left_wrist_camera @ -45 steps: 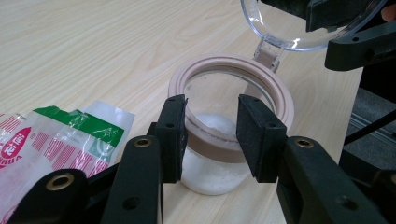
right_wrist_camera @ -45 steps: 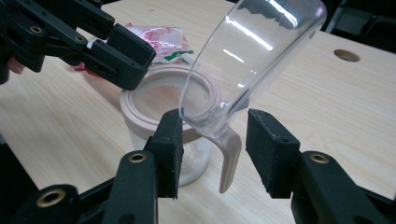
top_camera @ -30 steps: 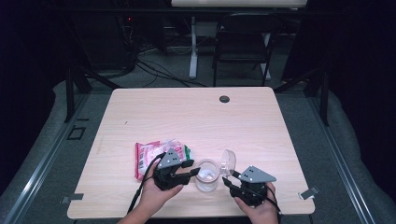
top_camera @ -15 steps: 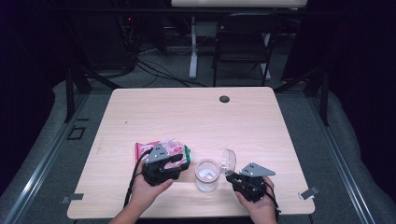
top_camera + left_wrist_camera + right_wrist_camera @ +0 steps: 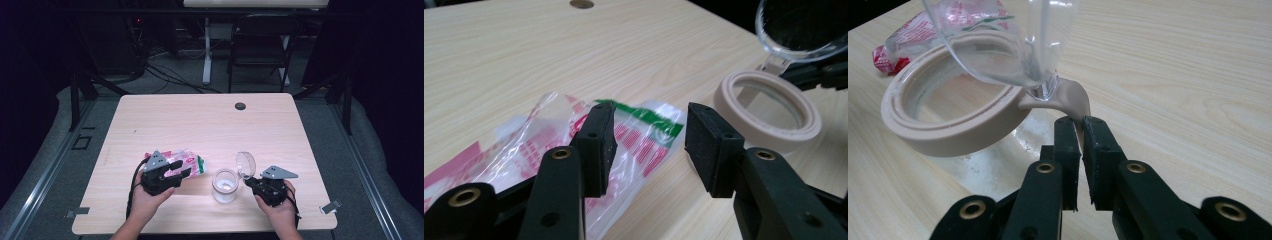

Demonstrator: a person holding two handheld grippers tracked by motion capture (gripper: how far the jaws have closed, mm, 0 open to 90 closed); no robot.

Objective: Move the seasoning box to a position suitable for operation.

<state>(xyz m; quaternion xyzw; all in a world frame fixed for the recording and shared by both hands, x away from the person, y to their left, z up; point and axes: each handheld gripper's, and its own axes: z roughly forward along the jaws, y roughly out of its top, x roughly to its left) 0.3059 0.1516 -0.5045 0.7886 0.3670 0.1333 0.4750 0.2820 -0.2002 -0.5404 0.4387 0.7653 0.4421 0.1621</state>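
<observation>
The high view looks forward and down from above the person's side onto the whole light wooden table (image 5: 210,125), far enough off to take in its four edges and the dark floor beyond.

The left gripper view sits low and close over the tabletop, looking along its jaws at the clear red-and-green printed plastic bag (image 5: 524,150) at lower left and the clear jar with a beige rim (image 5: 769,112) at right.

The right gripper view, nearer still, faces that jar from the opposite side, with the bag at upper left.
</observation>
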